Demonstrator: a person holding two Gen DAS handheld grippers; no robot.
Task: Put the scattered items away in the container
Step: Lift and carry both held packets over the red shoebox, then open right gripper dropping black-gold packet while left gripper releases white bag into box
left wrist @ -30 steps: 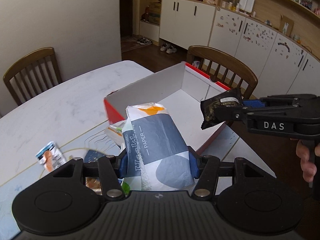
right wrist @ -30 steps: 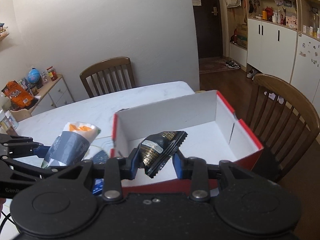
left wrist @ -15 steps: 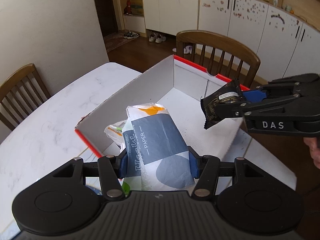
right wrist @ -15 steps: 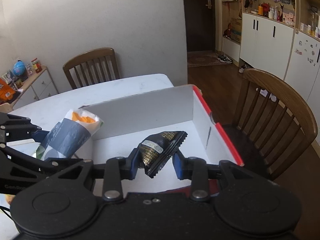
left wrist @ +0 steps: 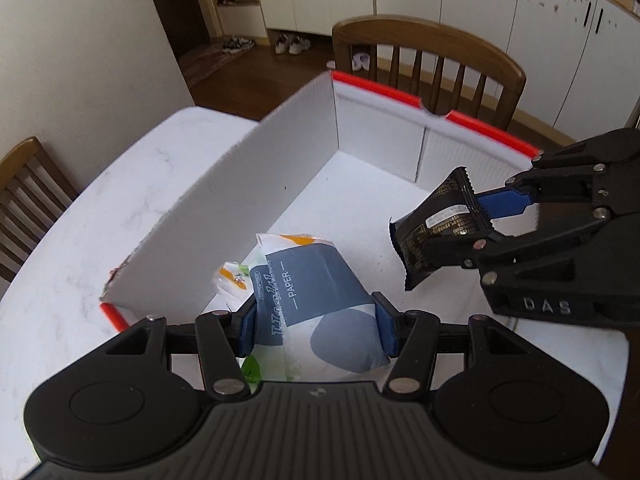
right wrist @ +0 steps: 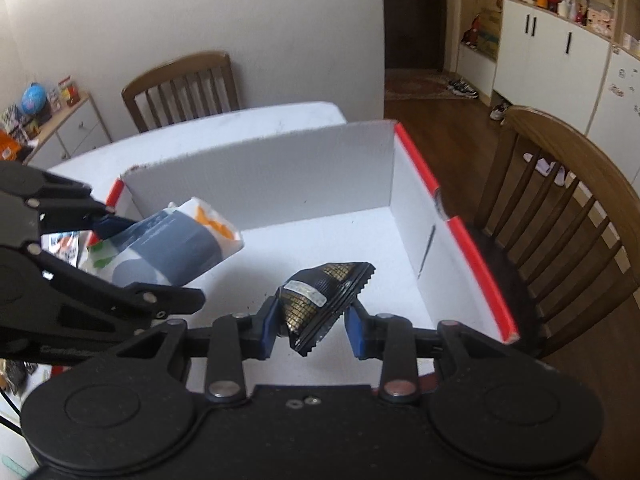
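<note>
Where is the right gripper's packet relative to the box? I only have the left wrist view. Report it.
Observer: In the right wrist view, the right gripper holds the black snack packet above the floor of the white box, inside its walls.
Operator: Check the table outside the box.
Observer: A small printed packet lies outside the box's left end, behind the left gripper, which holds the tissue pack.
</note>
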